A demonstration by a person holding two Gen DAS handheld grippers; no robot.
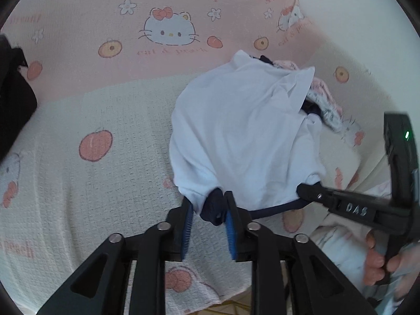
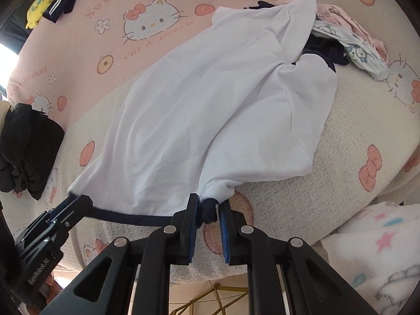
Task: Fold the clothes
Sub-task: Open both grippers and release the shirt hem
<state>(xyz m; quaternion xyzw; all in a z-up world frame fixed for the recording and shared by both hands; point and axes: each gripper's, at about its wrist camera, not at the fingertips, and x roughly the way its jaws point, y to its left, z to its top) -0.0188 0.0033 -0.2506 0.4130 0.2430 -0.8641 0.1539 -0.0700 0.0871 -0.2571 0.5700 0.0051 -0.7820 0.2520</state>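
my left fingers [image 1: 232, 223] stand apart, with the bunched navy corner of the white shirt [image 1: 241, 136] lying loose between them and not pinched. my right fingers [image 2: 193, 218] are close together, clamped on the other navy corner of the same hem. the shirt lies spread along the bed [image 1: 105, 183], hem toward me, collar end far off against the heap of clothes [image 2: 349, 34].

to do this well, i'd say the left corner should be left flat rather than in a knot, and the hem kept taut and straight between both corners. the body wrinkles down its middle and one sleeve is tucked over, so i'd smooth those before any fold. i'd also fold clear of the far heap.

count: one white shirt in hand, two sets of fingers, one dark folded pile [image 2: 26, 144] at the left, and one unsorted heap with at least three pieces in pink, pale printed and navy.
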